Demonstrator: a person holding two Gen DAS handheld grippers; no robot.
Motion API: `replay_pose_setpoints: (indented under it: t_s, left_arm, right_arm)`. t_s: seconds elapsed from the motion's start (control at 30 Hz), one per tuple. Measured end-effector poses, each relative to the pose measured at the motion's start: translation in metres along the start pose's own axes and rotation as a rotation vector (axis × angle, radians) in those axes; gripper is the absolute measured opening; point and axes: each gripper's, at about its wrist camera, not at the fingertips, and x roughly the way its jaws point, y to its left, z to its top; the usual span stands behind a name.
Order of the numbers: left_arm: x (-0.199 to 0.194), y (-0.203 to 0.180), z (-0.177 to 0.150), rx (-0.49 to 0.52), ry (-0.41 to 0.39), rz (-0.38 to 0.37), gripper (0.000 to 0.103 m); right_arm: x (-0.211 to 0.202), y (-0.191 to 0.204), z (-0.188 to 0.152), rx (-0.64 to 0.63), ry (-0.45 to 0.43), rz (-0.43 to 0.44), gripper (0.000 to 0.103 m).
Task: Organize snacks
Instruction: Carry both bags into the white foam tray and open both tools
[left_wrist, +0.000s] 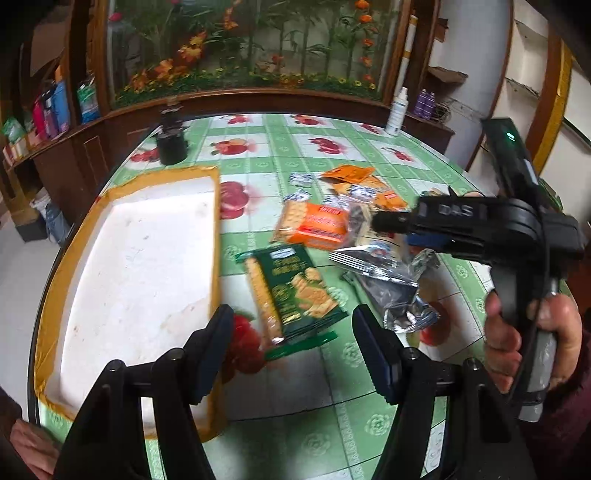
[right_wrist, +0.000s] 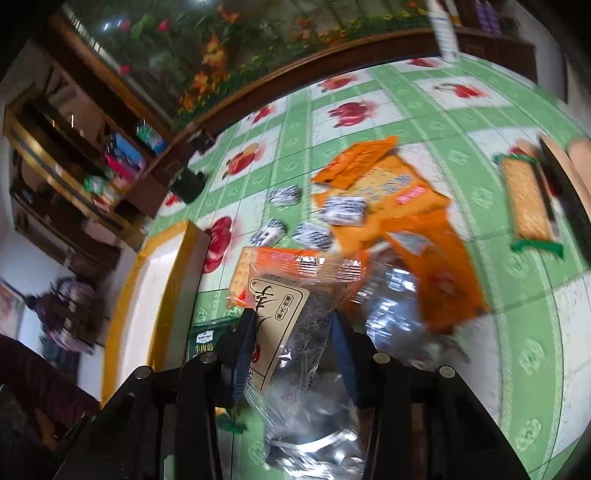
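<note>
Both gripper (right_wrist: 291, 350) pads on clear packet (right_wrist: 295, 314)

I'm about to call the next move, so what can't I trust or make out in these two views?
- Right wrist view: whether the right hand-held gripper pads actually press the clear packet; motion blur.
- Left wrist view: that packet; the right hand-held gripper's body covers it.
- Right wrist view: silver bags smeared, labels unreadable.
- Left wrist view: white tray near corner hidden behind the left hand-held gripper.

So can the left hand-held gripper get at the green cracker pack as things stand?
Probably yes. The left hand-held gripper is open, and the green cracker pack lies flat just ahead between its fingers, with nothing on top of it. The white tray sits close to the left.
</note>
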Motion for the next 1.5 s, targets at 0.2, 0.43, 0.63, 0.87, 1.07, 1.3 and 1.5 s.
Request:
replay_pose_setpoints:
  t_s: [0.2, 0.43, 0.63, 0.87, 1.07, 1.3, 1.5]
  left_arm:
    - [0.016, -0.023, 0.011, 0.037, 0.033, -0.081, 0.066]
    - [0.052, -0.069, 0.011, 0.059, 0.083, -0.146, 0.080]
    - [0.094, -0.095, 0.014, 0.097, 0.146, -0.112, 0.081]
    - [0.096, -0.095, 0.010, 0.103, 0.154, -0.097, 0.059]
    - [0.056, -0.062, 0.014, -0.007, 0.099, -0.140, 0.059]
    - [-0.015, 0.014, 0.012, -0.136, -0.022, -0.026, 0.059]
    - [-0.034, 0.102, -0.005, -0.284, -0.030, 0.166, 0.060]
  right_arm:
    - [-0.034, -0.047, -0.012, 0.074, -0.040, 0.031, 0.044]
    - [-0.065, -0.089, -0.019, 0.139, -0.091, 0.014, 0.044]
    - [-0.071, -0.106, -0.025, 0.156, -0.088, 0.008, 0.044]
    - [-0.077, -0.104, -0.032, 0.122, -0.097, 0.010, 0.044]
    - [-0.084, -0.085, -0.033, 0.076, -0.097, 0.046, 0.044]
    - [-0.073, -0.012, -0.031, -0.044, -0.038, 0.176, 0.044]
    - [-0.033, 0.083, -0.036, -0.181, 0.058, 0.286, 0.045]
